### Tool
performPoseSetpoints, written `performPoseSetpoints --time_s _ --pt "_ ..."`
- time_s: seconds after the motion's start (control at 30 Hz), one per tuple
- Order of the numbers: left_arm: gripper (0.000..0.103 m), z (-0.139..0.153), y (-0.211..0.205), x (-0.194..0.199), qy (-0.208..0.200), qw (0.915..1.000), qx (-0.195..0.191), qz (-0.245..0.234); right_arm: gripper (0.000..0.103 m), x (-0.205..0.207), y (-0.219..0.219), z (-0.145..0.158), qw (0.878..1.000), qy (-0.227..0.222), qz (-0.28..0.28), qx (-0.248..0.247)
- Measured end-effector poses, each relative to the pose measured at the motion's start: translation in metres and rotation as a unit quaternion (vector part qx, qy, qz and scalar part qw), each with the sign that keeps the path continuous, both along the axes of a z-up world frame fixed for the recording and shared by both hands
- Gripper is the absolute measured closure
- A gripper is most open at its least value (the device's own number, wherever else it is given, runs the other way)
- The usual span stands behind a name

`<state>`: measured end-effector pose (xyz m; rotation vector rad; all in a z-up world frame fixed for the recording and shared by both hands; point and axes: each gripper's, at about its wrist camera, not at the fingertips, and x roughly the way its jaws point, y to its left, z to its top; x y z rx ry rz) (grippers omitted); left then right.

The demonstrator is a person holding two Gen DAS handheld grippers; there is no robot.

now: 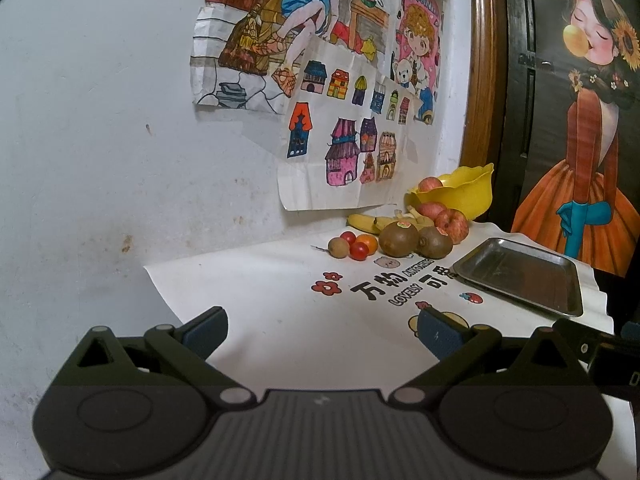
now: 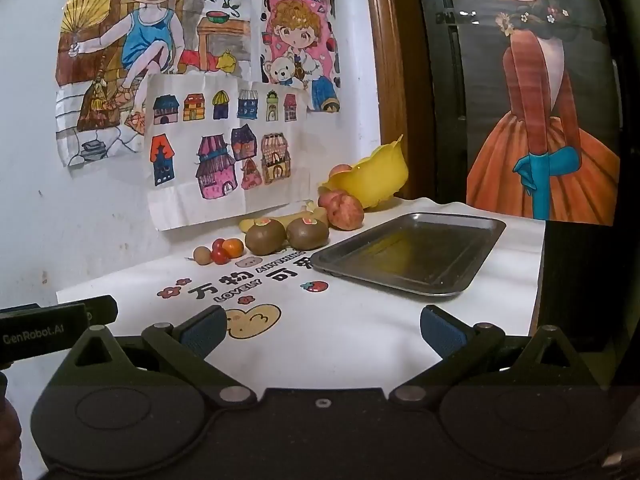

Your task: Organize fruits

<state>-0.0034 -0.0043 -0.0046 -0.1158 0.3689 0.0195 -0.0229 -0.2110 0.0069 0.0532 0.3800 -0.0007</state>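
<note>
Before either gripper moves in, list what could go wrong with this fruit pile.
1. The cherry tomatoes sit touching the small brown fruit and an orange one; nudging one may send the others rolling.
2. The yellow bowl is tilted with an apple at its lip, so a bump could spill it.
3. The kiwis block the bananas behind them.

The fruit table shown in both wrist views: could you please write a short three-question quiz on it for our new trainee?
1. True or false: the metal tray already holds fruit.
2. How many kiwis lie on the white cloth?
3. Multiple choice: the yellow bowl is A) upright and empty, B) tipped with an apple at its mouth, C) stacked on the tray.

Key: 1. False, it is bare. 2. Two, side by side. 3. B. Both the left gripper and right gripper are open and hold nothing.
</note>
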Motion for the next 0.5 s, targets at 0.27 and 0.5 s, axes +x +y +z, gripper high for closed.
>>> performPoseSetpoints --time_s 0.27,0.5 --pt "0.000 -0.0020 0.0007 0.0006 0.001 1.0000 0.000 0.001 0.001 0.0006 -0.0018 0.0004 1.000 0.002 0.000 0.001" --pt "0.000 -0.0018 0.0006 0.0007 0.001 1.0000 0.000 0.001 0.001 0.0003 -0.0013 0.0004 1.000 0.002 0.000 0.001"
